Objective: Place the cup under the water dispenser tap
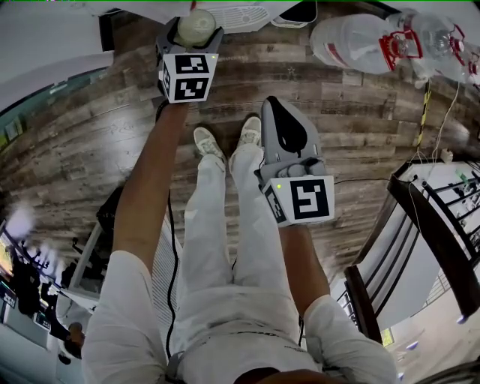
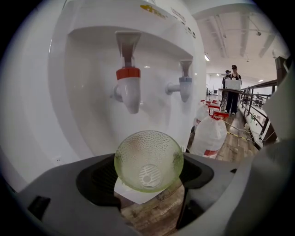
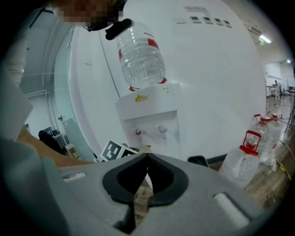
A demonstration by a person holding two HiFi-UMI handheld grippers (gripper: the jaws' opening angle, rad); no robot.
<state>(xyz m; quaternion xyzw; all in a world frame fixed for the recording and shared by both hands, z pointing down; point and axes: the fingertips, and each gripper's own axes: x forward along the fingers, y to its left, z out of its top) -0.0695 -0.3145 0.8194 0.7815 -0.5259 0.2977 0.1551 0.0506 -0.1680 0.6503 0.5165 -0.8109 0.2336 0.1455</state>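
A pale green, dimpled glass cup (image 2: 148,160) sits between the jaws of my left gripper (image 2: 150,173), which is shut on its sides. I see into its mouth in the left gripper view. The cup hangs before the white water dispenser (image 2: 87,60), lower than the red tap (image 2: 128,87) and a little to its right; the blue tap (image 2: 184,85) is further right. In the head view the cup (image 1: 196,25) shows atop the left gripper (image 1: 192,36) near the dispenser's drip tray (image 1: 241,15). My right gripper (image 3: 145,159) is shut and holds nothing, set back from the dispenser (image 3: 150,115).
Large water jugs (image 2: 209,133) (image 1: 352,41) stand on the wooden floor right of the dispenser. A dark metal railing (image 1: 424,247) runs at the right. Two people (image 2: 233,87) stand far off. An inverted bottle (image 3: 140,55) tops the dispenser.
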